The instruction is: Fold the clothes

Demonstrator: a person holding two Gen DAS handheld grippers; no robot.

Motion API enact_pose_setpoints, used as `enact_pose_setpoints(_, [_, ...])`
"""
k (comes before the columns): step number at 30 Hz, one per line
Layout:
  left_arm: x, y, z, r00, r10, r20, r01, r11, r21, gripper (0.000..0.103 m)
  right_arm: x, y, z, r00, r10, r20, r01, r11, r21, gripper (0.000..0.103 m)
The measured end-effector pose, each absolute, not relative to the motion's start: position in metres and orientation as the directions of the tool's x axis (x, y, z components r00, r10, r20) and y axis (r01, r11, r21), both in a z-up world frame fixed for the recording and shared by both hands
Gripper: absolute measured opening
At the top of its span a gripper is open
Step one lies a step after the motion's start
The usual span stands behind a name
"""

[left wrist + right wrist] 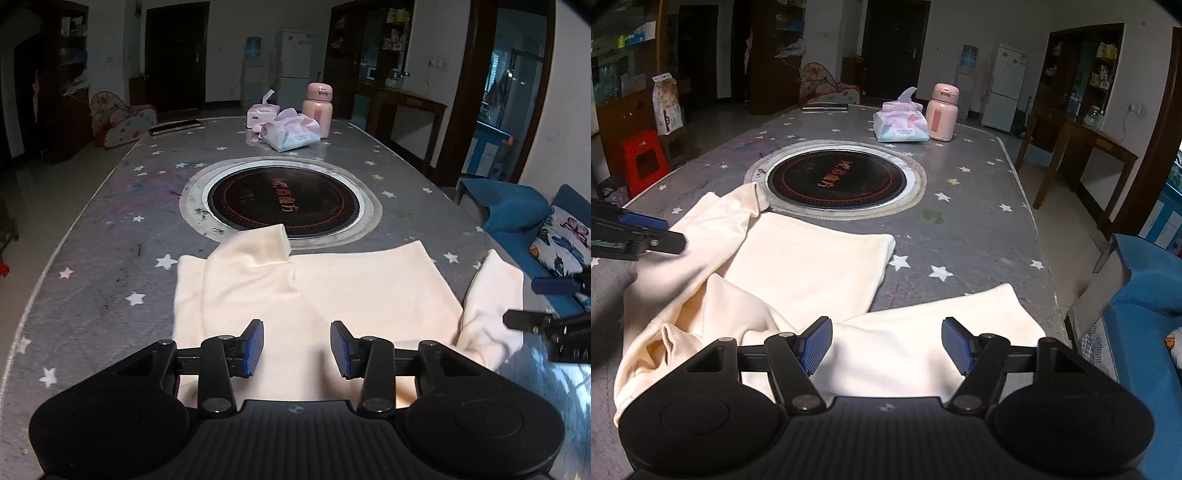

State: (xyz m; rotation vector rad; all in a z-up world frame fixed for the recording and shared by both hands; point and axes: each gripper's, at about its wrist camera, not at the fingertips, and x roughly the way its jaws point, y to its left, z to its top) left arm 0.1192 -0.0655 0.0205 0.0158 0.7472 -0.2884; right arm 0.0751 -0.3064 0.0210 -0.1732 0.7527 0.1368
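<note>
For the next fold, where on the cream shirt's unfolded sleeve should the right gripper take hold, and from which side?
Probably at the cuff end of the sleeve, coming in low from the near table edge. That sleeve lies flat, stretched away from the shirt body toward the table's right edge, and its free end sits just beyond the open right gripper. Pinching the cuff's thin edge would let it swing over the body, like the far sleeve.
</note>
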Motion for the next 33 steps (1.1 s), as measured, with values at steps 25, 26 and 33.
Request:
enact_pose_setpoints(25, [0.14, -0.066, -0.001, 0.732, -0.152, -0.664, 0.209, 0.978, 0.006, 0.003, 0.075, -0.3, 0.012, 0.71, 0.114, -0.695, -0.205, 0.977, -0.05, 0.067])
enact_pose_setpoints(26, [0.136, -0.06, 0.004, 0.742, -0.15, -0.653, 0.199, 0.98, 0.001, 0.003, 0.074, -0.299, 0.012, 0.71, 0.113, -0.696, -0.206, 0.977, -0.051, 0.067])
enact_pose_setpoints(33, [0.089, -0.004, 0.035, 0.801, -0.125, -0.586, 0.115, 0.992, -0.054, 0.003, 0.065, -0.294, 0.016, 0.713, 0.136, -0.688, -0.219, 0.975, -0.034, 0.067])
